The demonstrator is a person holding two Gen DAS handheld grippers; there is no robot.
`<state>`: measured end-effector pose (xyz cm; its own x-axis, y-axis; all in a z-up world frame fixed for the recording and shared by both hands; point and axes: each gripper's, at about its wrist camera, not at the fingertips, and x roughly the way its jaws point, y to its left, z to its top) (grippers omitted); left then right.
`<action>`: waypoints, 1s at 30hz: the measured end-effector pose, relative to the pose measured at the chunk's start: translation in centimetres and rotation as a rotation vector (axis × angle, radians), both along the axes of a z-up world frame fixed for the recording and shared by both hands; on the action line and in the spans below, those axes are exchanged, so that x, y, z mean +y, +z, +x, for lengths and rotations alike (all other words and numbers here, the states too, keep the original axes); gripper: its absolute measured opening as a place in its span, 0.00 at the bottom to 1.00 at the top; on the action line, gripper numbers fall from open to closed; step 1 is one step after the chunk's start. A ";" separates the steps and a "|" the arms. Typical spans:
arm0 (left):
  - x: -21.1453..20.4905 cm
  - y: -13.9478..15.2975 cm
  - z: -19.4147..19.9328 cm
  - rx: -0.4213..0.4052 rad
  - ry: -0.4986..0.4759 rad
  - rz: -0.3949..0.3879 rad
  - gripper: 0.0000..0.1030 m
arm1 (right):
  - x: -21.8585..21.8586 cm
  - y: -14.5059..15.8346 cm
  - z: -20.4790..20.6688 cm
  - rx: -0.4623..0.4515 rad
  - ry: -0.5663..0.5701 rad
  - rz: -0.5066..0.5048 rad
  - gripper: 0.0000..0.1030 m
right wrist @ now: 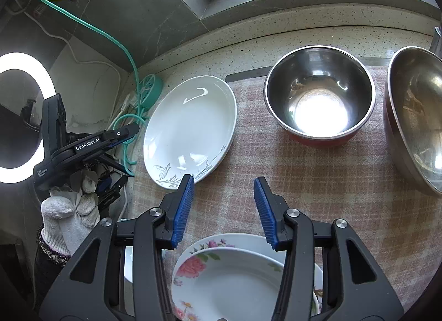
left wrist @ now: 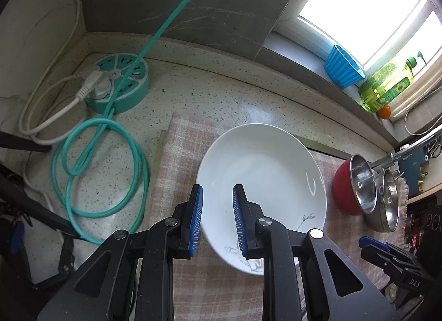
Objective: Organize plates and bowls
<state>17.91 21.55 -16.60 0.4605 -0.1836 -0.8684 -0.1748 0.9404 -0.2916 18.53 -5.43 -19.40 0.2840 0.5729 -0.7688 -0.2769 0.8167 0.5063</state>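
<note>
A white plate with grey leaf print (left wrist: 262,180) lies on the pink checked cloth (left wrist: 176,160); it also shows in the right wrist view (right wrist: 190,130). My left gripper (left wrist: 218,205) is open and empty, its jaws just above the plate's near-left rim. My right gripper (right wrist: 223,191) is open and empty above the cloth, with a stack of flowered plates (right wrist: 229,274) right below it. A red-sided steel bowl (right wrist: 319,94) and a larger steel bowl (right wrist: 414,116) stand on the cloth to the right.
A round teal power strip (left wrist: 118,83) with coiled teal cord (left wrist: 102,171) lies left of the cloth. A blue cup (left wrist: 342,66), a green bottle (left wrist: 386,86) and an orange (left wrist: 384,111) stand on the windowsill. A ring light (right wrist: 19,116) glows at left.
</note>
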 end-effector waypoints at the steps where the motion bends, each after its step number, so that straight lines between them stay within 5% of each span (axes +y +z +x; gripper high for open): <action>1: 0.0 -0.2 0.4 0.001 -0.004 0.016 0.20 | 0.2 -0.3 0.3 0.002 -0.002 -0.008 0.43; 16: 1.6 -3.2 3.6 0.068 -0.003 -0.041 0.20 | 3.1 -4.0 4.5 0.067 0.007 -0.062 0.26; 21: 1.4 -3.4 3.9 0.068 -0.015 -0.041 0.10 | 3.9 -3.9 5.5 0.063 0.022 -0.063 0.19; 30: 1.0 -3.4 4.0 0.070 -0.021 -0.027 0.09 | 5.1 -4.4 6.1 0.074 0.056 -0.069 0.12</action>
<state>21.94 22.52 -19.99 0.3950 -0.2168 -0.8927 -0.1755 0.9360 -0.3050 24.60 -0.35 -23.83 0.1938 0.5313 -0.8247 -0.2866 0.8346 0.4703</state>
